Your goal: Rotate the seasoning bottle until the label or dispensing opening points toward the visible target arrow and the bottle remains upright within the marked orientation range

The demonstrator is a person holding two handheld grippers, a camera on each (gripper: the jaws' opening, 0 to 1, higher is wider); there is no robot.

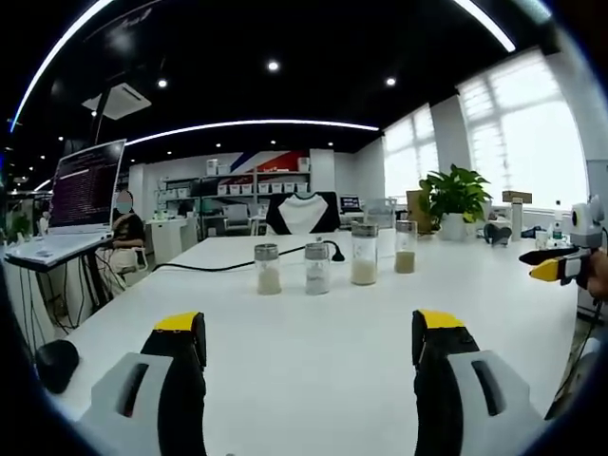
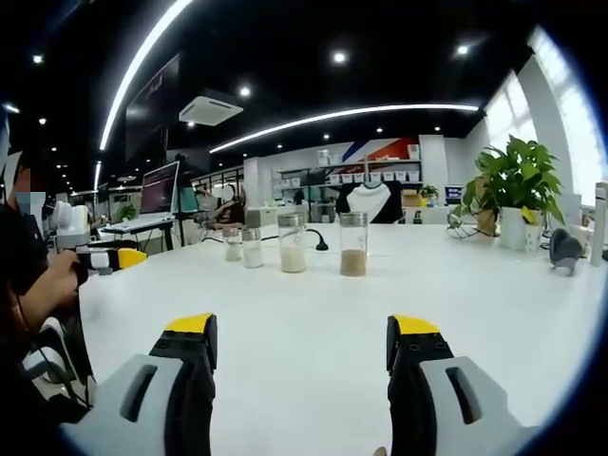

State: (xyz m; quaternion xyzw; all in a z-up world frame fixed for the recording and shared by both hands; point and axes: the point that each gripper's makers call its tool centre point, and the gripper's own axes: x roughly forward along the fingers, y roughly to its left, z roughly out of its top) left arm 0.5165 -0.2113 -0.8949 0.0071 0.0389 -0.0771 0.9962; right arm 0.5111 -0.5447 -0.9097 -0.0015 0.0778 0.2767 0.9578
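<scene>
Four glass seasoning bottles with metal caps stand upright in a loose row on a white table (image 1: 313,361), well ahead of both grippers and untouched by either. In the left gripper view they read, left to right, as a short bottle of pale powder (image 1: 268,269), a second short bottle (image 1: 316,269), a taller bottle with cream-coloured contents (image 1: 364,254) and a tall bottle holding a tan seasoning (image 1: 406,247); the two short ones stand near each other, the taller pair a little further back to the right. No arrow or marked range can be made out on the tabletop from here, and the labels and openings are too small to read. The left gripper (image 1: 309,342) has its yellow-tipped jaws spread wide, with nothing but bare table between them. The right gripper (image 2: 301,347) is likewise wide open and holds nothing; in its view the tan bottle (image 2: 352,244) is nearest, with the others trailing off to the left. A black cable (image 1: 218,267) runs across the table behind the short bottles. A potted plant (image 1: 454,199) stands at the far right by the windows, and an open laptop (image 1: 81,204) sits raised at the left edge. In the right gripper view a hand (image 2: 47,285) grips the other gripper at the left
</scene>
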